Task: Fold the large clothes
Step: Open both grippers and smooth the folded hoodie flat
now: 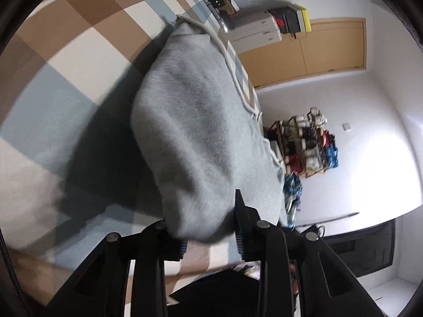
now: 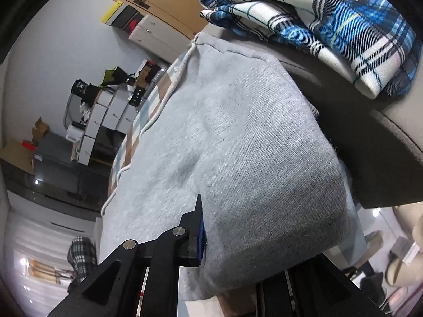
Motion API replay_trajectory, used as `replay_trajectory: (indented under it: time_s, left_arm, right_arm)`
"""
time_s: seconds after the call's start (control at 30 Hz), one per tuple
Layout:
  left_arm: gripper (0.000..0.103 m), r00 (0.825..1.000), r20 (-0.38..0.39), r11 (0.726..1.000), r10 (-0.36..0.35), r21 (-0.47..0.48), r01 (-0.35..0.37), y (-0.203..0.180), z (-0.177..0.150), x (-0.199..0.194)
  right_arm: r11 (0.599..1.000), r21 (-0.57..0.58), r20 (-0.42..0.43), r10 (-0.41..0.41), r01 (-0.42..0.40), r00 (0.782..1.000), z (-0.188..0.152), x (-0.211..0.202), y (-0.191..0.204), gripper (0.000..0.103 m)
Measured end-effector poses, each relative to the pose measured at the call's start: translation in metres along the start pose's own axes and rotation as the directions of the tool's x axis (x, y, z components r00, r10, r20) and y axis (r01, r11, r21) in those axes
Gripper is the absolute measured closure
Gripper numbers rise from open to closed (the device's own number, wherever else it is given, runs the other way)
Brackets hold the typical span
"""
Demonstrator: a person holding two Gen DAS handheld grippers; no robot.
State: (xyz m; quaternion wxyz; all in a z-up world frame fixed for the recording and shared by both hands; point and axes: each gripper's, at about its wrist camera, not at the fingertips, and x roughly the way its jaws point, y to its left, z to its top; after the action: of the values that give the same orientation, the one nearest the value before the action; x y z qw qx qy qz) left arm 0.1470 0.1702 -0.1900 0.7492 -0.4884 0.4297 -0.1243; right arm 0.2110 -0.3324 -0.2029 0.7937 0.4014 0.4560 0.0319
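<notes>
The grey sweatshirt (image 1: 195, 121) hangs doubled over the checked bed (image 1: 66, 52), mid-fold; left gripper (image 1: 208, 227) and right gripper (image 2: 224, 240) each pinch its near edge; laying flat remains.

Checked bedcover (image 1: 79, 60) lies open beside the grey garment (image 1: 201, 121); plaid shirt (image 2: 330, 26) crowds the other side.

Checked bedspread (image 1: 79, 52), shoe rack (image 1: 306, 145)

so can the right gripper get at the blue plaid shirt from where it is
Probably not yet. The right gripper looks shut on the folded grey fleece hoodie, which fills its jaws, and the folded blue plaid shirt lies beyond, on a grey surface behind the hoodie.
</notes>
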Motion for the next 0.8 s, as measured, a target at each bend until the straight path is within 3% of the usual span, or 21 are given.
replay_trajectory:
  time_s: [0.17,0.27,0.3,0.37,0.43,0.47,0.57,0.6,0.67,0.77,0.8]
  left_arm:
    - [0.073,1.000,-0.015,1.000,0.006,0.026,-0.006,0.002,-0.010,-0.030]
    - [0.071,0.999,0.019,0.994,0.026,0.108,-0.028,-0.016,-0.012,-0.052]
    - [0.067,0.999,0.033,0.989,0.024,0.145,-0.028,-0.028,-0.012,-0.057]
    - [0.018,0.998,0.054,0.980,0.015,0.199,-0.026,-0.052,-0.008,-0.062]
    - [0.015,0.998,0.054,0.967,-0.032,0.255,0.018,-0.080,-0.001,-0.054]
    - [0.015,0.999,0.019,0.952,-0.033,0.305,0.025,-0.098,0.004,-0.041]
    - [0.015,0.998,-0.041,0.911,0.040,0.411,-0.019,-0.145,0.019,0.011]
    - [0.015,0.993,-0.102,0.896,0.066,0.444,-0.014,-0.160,0.026,0.038]
    - [0.015,0.974,-0.195,0.900,0.115,0.436,-0.019,-0.171,0.037,0.085]
    - [0.015,0.918,-0.336,0.916,0.211,0.396,-0.065,-0.171,0.047,0.154]
    - [0.015,0.885,-0.384,0.910,0.264,0.402,-0.097,-0.168,0.046,0.178]
  right_arm:
    - [0.999,0.039,-0.007,0.019,-0.019,1.000,-0.002,0.000,-0.007,0.085]
    - [0.997,0.069,-0.015,0.025,-0.024,1.000,-0.002,-0.001,-0.014,0.079]
    - [0.997,0.076,-0.018,0.028,-0.027,0.999,-0.002,0.000,-0.016,0.078]
    - [0.996,0.080,-0.020,0.030,-0.028,0.999,-0.002,-0.001,-0.016,0.073]
    - [0.997,0.076,-0.028,0.029,-0.027,0.999,-0.002,0.001,-0.015,0.065]
    - [0.997,0.071,-0.033,0.032,-0.030,0.999,-0.002,0.003,-0.014,0.059]
    - [0.998,0.055,-0.041,0.021,-0.019,0.999,-0.004,0.004,-0.011,0.057]
    - [0.999,0.052,-0.044,0.016,-0.014,0.999,-0.004,0.005,-0.010,0.056]
    - [0.999,0.043,-0.049,0.015,-0.013,0.999,-0.005,0.005,-0.009,0.051]
    - [1.000,0.010,-0.062,0.005,-0.004,0.998,-0.007,0.009,-0.004,0.049]
    - [1.000,0.004,-0.066,0.005,-0.005,0.998,-0.007,0.010,-0.003,0.048]
